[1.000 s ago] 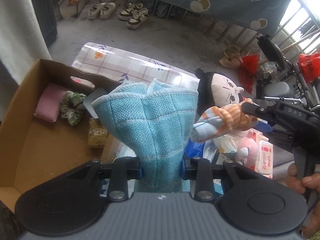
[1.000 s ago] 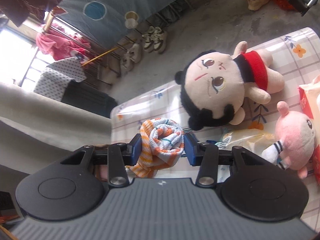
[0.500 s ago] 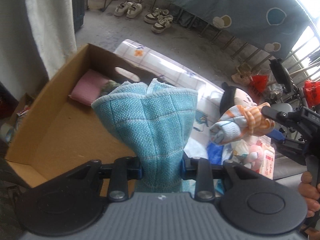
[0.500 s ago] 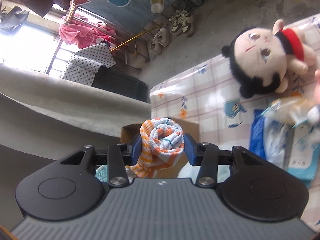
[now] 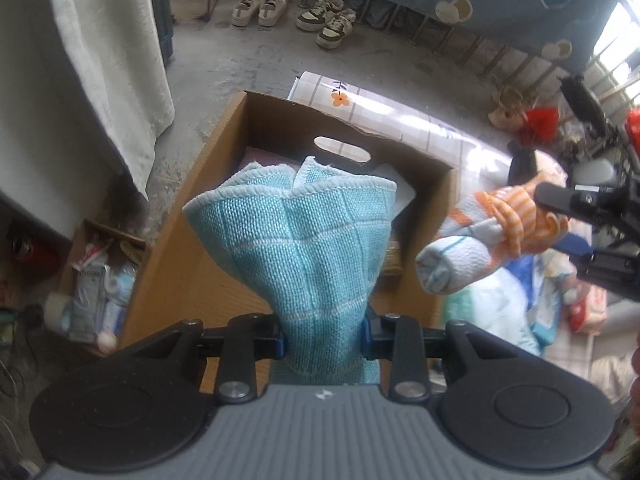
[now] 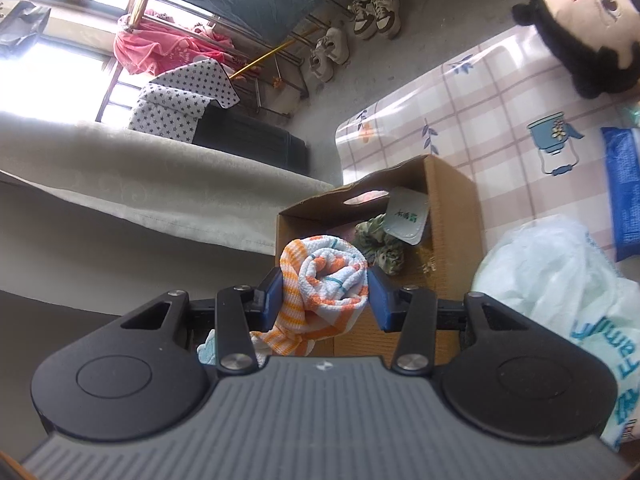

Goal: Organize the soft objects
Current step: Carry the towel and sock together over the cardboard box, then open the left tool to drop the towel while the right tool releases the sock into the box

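The left tool [image 5: 322,338] grips a blue cloth [image 5: 308,240], the right tool [image 6: 324,294] a rolled towel [image 6: 330,276]. Both hang over the box [image 5: 176,248] (partly filled); the plush doll [image 6: 576,20] waits on the tabletop [image 6: 480,120].

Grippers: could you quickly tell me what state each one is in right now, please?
Left gripper: closed on the blue cloth.
Right gripper: closed on the rolled orange-and-white towel.

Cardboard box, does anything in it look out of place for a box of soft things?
Yes: a flat white sealed packet leans against the cardboard box wall beside the green scrunchie. It looks like packaging, not fabric.
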Motion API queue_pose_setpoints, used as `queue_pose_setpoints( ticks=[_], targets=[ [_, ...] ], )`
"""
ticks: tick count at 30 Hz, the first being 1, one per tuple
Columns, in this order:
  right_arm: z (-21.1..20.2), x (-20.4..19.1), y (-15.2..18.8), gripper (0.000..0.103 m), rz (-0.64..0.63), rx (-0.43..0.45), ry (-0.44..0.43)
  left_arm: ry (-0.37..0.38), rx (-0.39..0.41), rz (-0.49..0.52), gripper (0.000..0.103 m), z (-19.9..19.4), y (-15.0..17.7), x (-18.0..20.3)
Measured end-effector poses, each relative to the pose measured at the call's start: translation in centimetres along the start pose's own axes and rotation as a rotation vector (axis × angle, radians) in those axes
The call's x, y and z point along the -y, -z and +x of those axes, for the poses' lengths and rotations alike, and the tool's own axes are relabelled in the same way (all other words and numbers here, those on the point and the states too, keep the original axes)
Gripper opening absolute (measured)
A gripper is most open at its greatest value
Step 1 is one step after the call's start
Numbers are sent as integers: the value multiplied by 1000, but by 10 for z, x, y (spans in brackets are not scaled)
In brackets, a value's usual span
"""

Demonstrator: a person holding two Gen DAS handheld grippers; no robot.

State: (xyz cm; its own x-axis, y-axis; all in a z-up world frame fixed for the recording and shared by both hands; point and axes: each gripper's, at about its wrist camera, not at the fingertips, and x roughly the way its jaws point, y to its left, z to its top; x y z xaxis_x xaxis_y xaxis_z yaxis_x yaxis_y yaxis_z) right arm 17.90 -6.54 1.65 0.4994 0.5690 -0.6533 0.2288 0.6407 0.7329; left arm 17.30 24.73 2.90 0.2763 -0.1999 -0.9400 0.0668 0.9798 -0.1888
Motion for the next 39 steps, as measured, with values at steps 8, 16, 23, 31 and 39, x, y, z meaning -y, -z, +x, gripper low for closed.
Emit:
queue_pose_setpoints(
  ticks=[8, 16, 23, 31, 39],
  targets=[
    [53, -30, 5, 43, -184, -33, 146, -81, -92, 198, 33, 40, -23, -9],
    [108, -31, 10, 43, -325, -127, 269, -113, -241, 322, 33, 98, -38, -9],
    [148, -33, 12, 43, -379, -197, 313, -203, -267, 384, 36, 142, -42, -7],
    [190, -31, 16, 44, -440, -276, 337, -236, -258, 379, 59, 156, -46, -14],
    [242, -19, 25, 44, -404, -403, 341, -230, -239, 364, 64, 134, -46, -25]
  ],
)
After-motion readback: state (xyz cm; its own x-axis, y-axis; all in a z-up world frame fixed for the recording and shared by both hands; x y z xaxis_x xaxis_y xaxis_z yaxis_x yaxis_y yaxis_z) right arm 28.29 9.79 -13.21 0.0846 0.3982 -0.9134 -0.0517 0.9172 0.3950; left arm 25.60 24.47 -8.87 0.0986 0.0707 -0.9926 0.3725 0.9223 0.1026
